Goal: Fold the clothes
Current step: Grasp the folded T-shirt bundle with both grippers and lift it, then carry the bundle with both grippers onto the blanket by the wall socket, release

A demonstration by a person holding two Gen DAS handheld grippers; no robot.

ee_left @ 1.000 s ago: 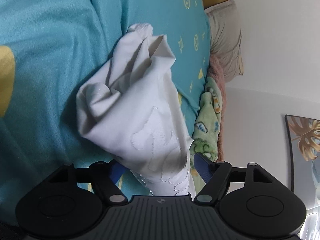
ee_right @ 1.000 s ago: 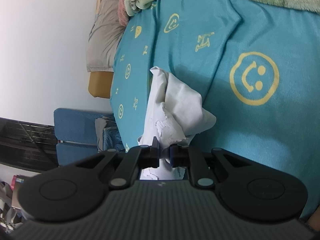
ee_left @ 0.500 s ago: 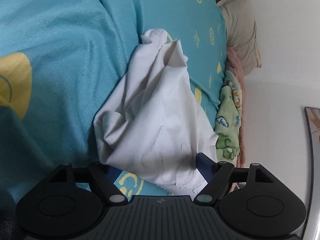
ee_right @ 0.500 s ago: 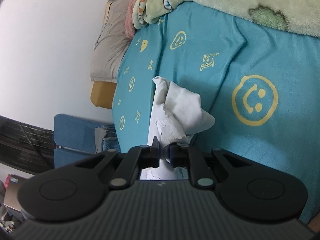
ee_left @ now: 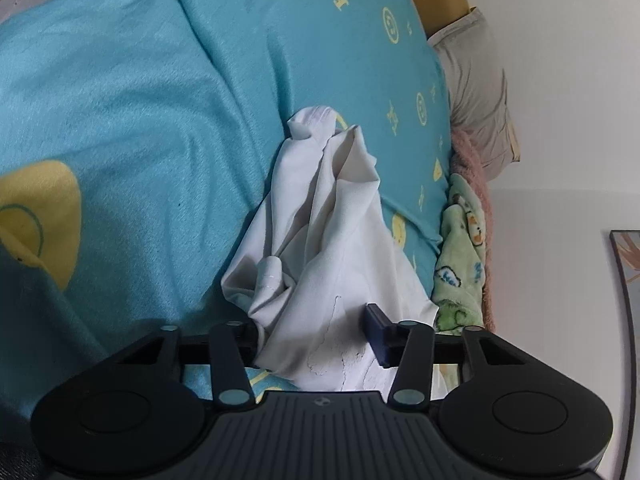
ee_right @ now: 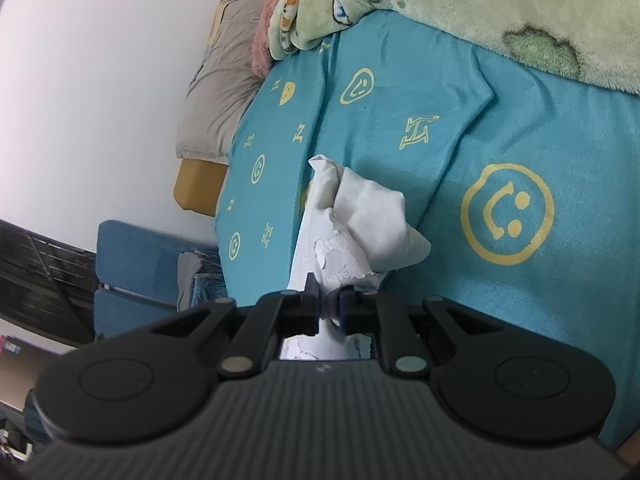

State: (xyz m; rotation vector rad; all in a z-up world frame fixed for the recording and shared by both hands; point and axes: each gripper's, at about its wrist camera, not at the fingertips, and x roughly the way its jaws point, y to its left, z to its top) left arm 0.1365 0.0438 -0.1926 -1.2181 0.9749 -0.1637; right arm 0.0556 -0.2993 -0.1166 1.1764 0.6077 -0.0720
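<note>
White garment (ee_left: 320, 240) bunched on the teal bed cover (ee_left: 120, 140), far end trailing toward the pillow (ee_left: 476, 92). Right tool (ee_right: 329, 307) pinches a near edge of it. Left tool (ee_left: 316, 332) spread, cloth lying between its fingers, not gripped. Step, as judged: spreading out before the first fold. Next: left tool closes on an edge, then both draw apart.
</note>
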